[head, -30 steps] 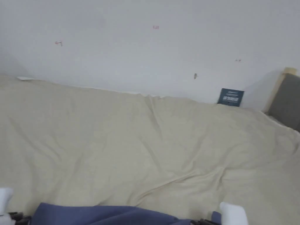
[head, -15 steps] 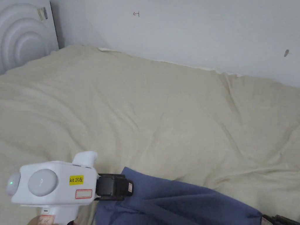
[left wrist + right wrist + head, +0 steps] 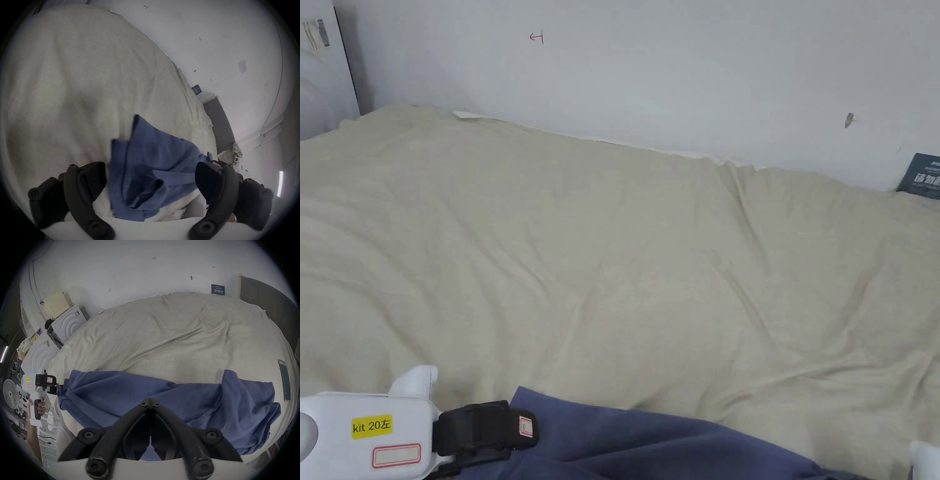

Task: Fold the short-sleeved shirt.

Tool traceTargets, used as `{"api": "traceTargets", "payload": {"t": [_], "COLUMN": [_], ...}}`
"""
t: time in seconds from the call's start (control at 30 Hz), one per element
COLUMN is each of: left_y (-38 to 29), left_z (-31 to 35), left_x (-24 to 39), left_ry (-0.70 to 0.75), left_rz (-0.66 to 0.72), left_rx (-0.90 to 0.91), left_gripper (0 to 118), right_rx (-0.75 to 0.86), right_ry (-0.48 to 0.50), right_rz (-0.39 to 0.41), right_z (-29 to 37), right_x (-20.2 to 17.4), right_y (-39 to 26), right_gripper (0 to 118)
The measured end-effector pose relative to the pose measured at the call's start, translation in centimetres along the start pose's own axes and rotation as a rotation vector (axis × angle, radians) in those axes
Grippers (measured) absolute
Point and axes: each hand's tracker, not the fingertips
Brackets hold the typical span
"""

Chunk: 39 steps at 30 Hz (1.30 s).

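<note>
Shirt lying unfolded at the near edge of the bed; fold not yet started.

The blue shirt (image 3: 146, 395) is lying rumpled and stretched sideways along the near edge of the bed (image 3: 612, 250), one sleeve sticking up toward the right end. The right claw (image 3: 150, 402) is sitting with its jaws brought together over the shirt's middle; whether cloth is pinched between them, I cannot tell. The left claw (image 3: 150, 181) is standing with its jaws wide apart, holding nothing, with the shirt's left end bunching between and beyond them. Judging by the lie of the cloth, no crease is made: spreading flat, sleeve folds and body folds are all remaining. A phone (image 3: 284, 379) is lying on the bed just past the shirt's right end.
</note>
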Motion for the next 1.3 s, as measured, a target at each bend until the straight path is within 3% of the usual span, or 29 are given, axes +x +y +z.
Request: {"api": "traceTargets", "payload": {"t": [0.07,0.13,0.23,0.33,0.43,0.5,0.53,0.57,0.63,0.77,0.87,1.0,1.1,1.2,1.3], "left_y": [-0.3,-0.9,-1.1,-1.2,-1.3,-1.1,-0.9,-1.0,-1.3,-1.2,-0.9,-1.0,-1.6,-1.9,-3.5], "left_z": [-0.9,-1.6,-1.3,-1.6,-1.2,-0.9,-1.0,-1.2,-1.3,-0.4,0.4,1.1,-0.4,-4.0,-8.6], "left_x": [0.5,1.2,1.6,2.2,2.8,2.4,1.7,1.8,3.1,5.8,8.5,12.9,17.3,20.2,23.6], "left_ry": [-0.019,0.067,0.040,0.073,0.208,0.281,0.168,0.139,0.240,0.224,0.302,0.157,0.188,0.119,0.146], "left_rz": [-0.015,-0.087,-0.094,-0.126,-0.196,-0.173,-0.065,-0.050,-0.153,-0.166,-0.227,-0.242,-0.400,-0.415,-0.489], "left_rx": [-0.040,-0.049,-0.049,-0.082,-0.059,-0.046,-0.070,-0.077,-0.053,-0.038,0.004,0.057,0.051,-0.016,-0.076], "left_gripper": [111,111,111,104,66,5,6,6,6,6,6,6,6,6,6], "right_rx": [-0.007,-0.016,-0.021,-0.017,-0.021,-0.022,-0.025,-0.025,-0.028,-0.018,0.006,0.032,0.055,0.080,0.106], "right_ry": [0.001,0.000,0.013,0.021,0.026,0.029,0.032,0.030,0.024,0.014,-0.004,-0.011,-0.020,-0.027,-0.032], "right_rz": [0.002,0.000,-0.010,-0.018,-0.026,-0.030,-0.029,-0.030,-0.029,-0.049,-0.068,-0.094,-0.116,-0.145,-0.173], "right_z": [-0.3,-0.6,-0.6,-0.7,-0.8,-0.9,-0.9,-0.9,-0.6,0.3,1.5,3.1,4.2,5.3,6.5], "right_x": [0.0,0.1,0.2,0.3,0.4,0.5,0.5,0.6,0.9,2.2,3.4,5.1,6.6,8.2,9.6], "right_y": [-0.1,-0.3,-0.5,-0.6,-0.8,-0.9,-1.0,-1.1,-1.3,-1.5,-1.5,-1.7,-2.0,-2.5,-2.9], "right_gripper": [0,0,0,0,0,0,0,0,0,0,0,0,0,0,0]}}
